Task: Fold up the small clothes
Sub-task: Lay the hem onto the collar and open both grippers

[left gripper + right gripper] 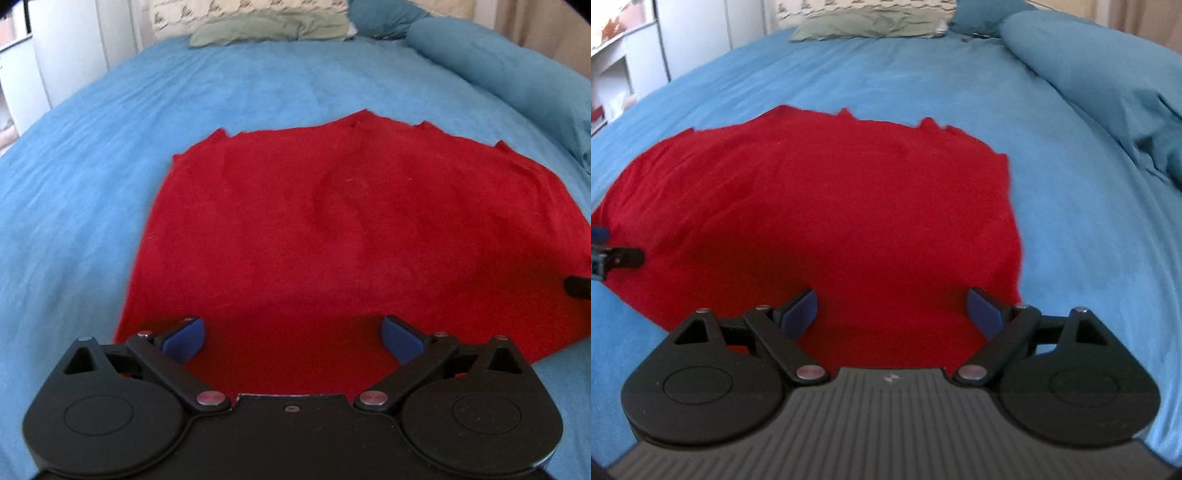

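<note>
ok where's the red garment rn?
The red garment lies spread on the blue bedsheet, mid-bed, just ahead of the open left gripper and right gripper; the pillows sit beyond it.

Home bedroom: blue-sheeted bed (258,85), pillow (266,29).

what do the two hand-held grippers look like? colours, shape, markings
Both match: the left hand-held gripper and the right hand-held gripper have matte black bodies with two round lobes, black linkage arms on silver pivot pins, and blue finger pads. The right one's top plate is grey and ribbed, with a small logo. No cables or sleeves visible.
</note>
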Available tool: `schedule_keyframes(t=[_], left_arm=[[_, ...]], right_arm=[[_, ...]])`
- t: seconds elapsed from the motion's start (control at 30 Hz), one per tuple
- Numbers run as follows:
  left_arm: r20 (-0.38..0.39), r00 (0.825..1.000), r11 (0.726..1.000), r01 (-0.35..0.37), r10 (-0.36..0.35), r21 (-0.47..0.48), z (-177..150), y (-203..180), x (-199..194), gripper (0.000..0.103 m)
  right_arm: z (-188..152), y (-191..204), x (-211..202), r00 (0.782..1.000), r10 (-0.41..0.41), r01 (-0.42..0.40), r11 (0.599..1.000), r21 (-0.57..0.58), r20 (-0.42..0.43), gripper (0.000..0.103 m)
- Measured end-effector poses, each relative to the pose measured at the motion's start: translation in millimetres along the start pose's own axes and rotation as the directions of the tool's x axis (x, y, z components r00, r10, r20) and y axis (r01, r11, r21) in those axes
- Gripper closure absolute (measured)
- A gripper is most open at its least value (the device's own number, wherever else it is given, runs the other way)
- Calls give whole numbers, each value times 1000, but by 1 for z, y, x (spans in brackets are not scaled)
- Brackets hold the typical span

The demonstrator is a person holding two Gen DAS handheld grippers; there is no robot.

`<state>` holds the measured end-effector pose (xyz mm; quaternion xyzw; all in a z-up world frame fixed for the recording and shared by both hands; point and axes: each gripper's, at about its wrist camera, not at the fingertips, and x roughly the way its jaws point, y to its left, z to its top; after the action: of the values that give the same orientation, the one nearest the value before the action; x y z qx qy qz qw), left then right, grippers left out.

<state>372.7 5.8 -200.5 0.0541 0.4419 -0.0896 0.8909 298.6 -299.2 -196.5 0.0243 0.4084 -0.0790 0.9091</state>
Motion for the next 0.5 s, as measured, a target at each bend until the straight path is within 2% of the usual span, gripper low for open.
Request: schedule_keyframes(t=[0.1, 0.17, 0.33, 0.4, 0.5], left_arm=[[-7, 998, 998, -60, 60, -1, 2, 3, -14, 0], [36, 994, 995, -103, 102, 18, 2, -1, -34, 0], [173, 981, 992, -99, 84, 82, 8, -30, -92, 0], [206, 977, 993, -82, 62, 89, 7, -42, -99, 0], [169, 985, 996, -33, 19, 79, 4, -54, -90, 0]], right_arm=[[2, -3, -9, 998, -66, 66, 998, -8, -17, 0], [3, -10, -23, 996, -84, 84, 996, -13, -4, 0], [8, -23, -72, 997, -78, 78, 997, 8, 14, 0], [9, -20, -89, 998, -60, 59, 998, 25, 2, 0], [-1, -16, -103, 998, -51, 53, 996, 78, -32, 0]])
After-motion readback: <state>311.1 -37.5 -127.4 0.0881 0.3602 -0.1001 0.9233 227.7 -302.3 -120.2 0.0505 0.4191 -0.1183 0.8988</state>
